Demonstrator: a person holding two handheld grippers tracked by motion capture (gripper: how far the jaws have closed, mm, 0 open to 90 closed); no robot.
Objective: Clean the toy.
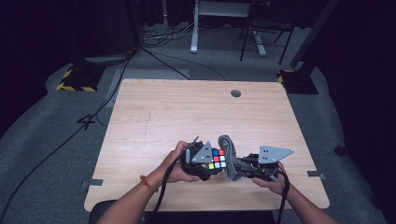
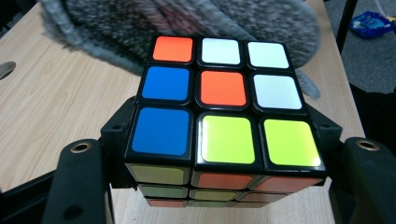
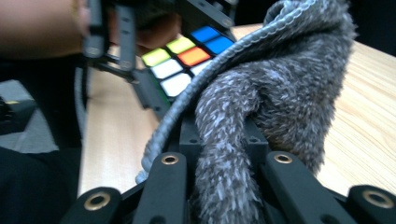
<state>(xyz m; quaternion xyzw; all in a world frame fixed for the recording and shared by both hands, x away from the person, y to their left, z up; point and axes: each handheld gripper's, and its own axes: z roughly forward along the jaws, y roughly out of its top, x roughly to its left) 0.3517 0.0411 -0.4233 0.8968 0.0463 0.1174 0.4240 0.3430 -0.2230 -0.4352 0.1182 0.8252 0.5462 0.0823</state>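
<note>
A scrambled puzzle cube (image 1: pixel 218 155) is clamped between the black jaws of my left gripper (image 1: pixel 215 162), just above the near part of the wooden table. In the left gripper view the cube (image 2: pixel 219 93) shows orange, white, blue and yellow stickers on top, and the left gripper (image 2: pixel 219 144) presses on both its sides. My right gripper (image 1: pixel 236 169) is shut on a grey fuzzy cloth (image 1: pixel 228 148), which rises against the cube's right side. In the right gripper view the cloth (image 3: pixel 280 84) bunches up out of the right gripper (image 3: pixel 224 144), with the cube (image 3: pixel 187 60) behind it.
The light wooden table (image 1: pixel 187 112) has a round cable hole (image 1: pixel 236 93) near its far edge. Both hands work close to the near edge. Beyond the table are grey carpet, black cables (image 1: pixel 93 116) and a white desk leg (image 1: pixel 194 28).
</note>
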